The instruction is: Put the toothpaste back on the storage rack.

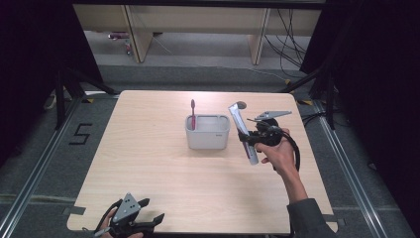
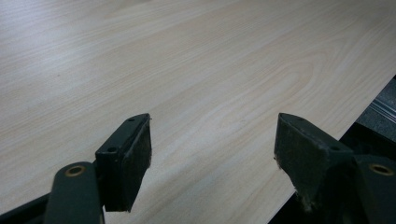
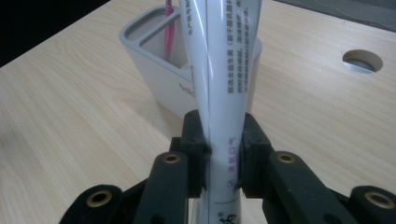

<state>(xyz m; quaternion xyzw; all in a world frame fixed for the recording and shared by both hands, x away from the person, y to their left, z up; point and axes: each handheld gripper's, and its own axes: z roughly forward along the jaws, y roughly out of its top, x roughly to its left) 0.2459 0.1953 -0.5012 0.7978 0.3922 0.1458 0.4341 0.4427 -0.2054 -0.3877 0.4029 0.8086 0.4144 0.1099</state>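
My right gripper is shut on a white toothpaste tube, held above the table just right of a grey holder. In the right gripper view both black jaws pinch the toothpaste tube near its lower part, with the grey holder behind it. A pink toothbrush stands upright in the holder's left slot, also seen as a pink toothbrush past the tube. My left gripper rests at the near left table edge, open, and between the left gripper jaws lies bare wood.
The light wooden table has a round cable hole at the back, right of the holder. Dark floor and metal rails surround it, with a number marked on the floor at left. The table's near edge runs close beside my left jaws.
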